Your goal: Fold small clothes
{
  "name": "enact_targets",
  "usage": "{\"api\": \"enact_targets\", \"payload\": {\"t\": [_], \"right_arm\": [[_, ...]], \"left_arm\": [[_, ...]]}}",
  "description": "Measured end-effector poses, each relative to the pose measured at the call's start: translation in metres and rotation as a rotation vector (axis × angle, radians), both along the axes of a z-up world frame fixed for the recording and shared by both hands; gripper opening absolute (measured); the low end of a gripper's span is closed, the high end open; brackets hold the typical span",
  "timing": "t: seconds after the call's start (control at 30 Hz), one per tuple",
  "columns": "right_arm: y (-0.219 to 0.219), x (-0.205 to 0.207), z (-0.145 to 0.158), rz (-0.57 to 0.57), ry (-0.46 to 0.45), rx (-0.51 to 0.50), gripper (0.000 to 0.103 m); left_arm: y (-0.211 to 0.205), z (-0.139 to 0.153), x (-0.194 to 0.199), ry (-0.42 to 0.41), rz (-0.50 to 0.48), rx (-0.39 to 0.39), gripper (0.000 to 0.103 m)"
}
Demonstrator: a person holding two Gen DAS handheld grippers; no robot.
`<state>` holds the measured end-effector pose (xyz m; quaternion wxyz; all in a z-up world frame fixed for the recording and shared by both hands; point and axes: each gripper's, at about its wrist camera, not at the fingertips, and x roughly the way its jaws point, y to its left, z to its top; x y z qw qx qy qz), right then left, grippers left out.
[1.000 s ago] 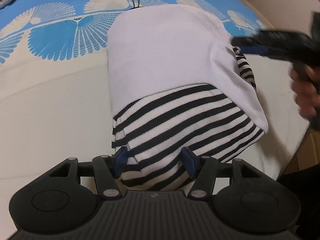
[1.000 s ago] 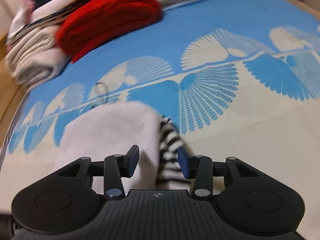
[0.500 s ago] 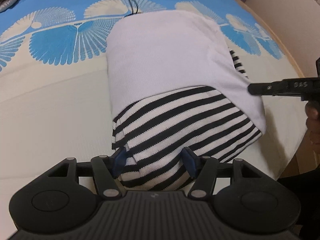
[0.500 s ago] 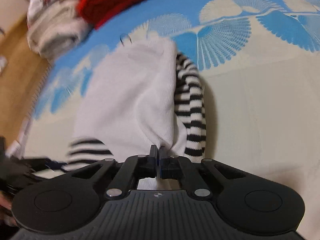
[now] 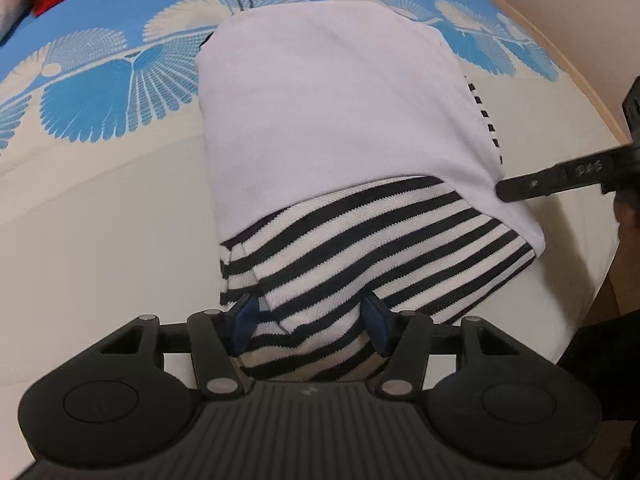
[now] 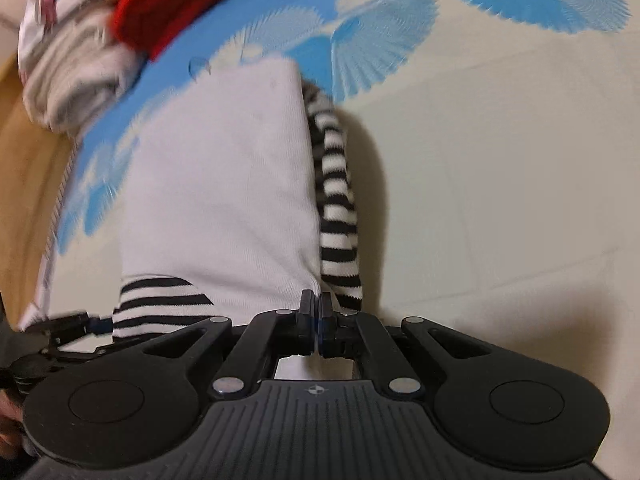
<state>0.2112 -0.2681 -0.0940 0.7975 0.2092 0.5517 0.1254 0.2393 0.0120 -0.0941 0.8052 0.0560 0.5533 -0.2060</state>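
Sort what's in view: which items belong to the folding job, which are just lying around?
In the job:
- white-bodied knit garment with black-and-white striped sleeves
- left gripper, astride its striped part
- right gripper, shut on its edge

Lying about:
- folded red knit
- rolled cream cloth
- blue fan-print sheet

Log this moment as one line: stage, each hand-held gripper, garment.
stage: mid-fold | left hand-held gripper: closing around striped part | right hand-held gripper: shut on white edge | garment: white-and-striped top on bed

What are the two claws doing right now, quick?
Left gripper: jaws closing, with a bunched fold of the striped sleeve between them.
Right gripper: shut on the white garment edge.
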Motion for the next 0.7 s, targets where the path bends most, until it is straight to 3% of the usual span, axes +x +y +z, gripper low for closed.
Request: {"api": "enact_targets", "payload": {"t": [0.17,0.27,0.3,0.37,0.43,0.5,0.63,0.7], "right_arm": [[0.012,-0.003,0.025,0.027,-0.085,-0.122,0.008],[0.013,-0.015,0.06,0.044,-0.265,-0.238,0.014],[0.015,-0.022,0.07,0.07,-0.338,-0.252,0.02],[0.022,-0.03,0.079,0.148,-0.406,-0.178,0.024],[0.034,-0.032,0.073,0.248,-0.383,-0.097,0.024],[0.052,-0.031,0.057,0.346,-0.331,-0.117,0.024],[0.072,-0.022,0.012,0.444,-0.146,-0.278,0.027],[0.067,-0.016,0.011,0.416,-0.125,-0.243,0.028]], "left_arm": [[0.009,0.009,0.0,0.004,0.024,-0.045,0.065],[0.02,0.023,-0.001,-0.029,0.054,-0.084,0.065],[0.022,0.028,-0.004,-0.037,0.059,-0.108,0.065],[0.028,0.035,-0.005,-0.044,0.056,-0.147,0.065],[0.029,0.033,-0.004,-0.032,0.052,-0.132,0.059],[0.029,0.024,-0.003,0.009,0.045,-0.089,0.046],[0.025,0.0,-0.004,0.077,0.011,-0.038,0.046],[0.024,0.0,-0.006,0.072,0.009,-0.034,0.046]]}}
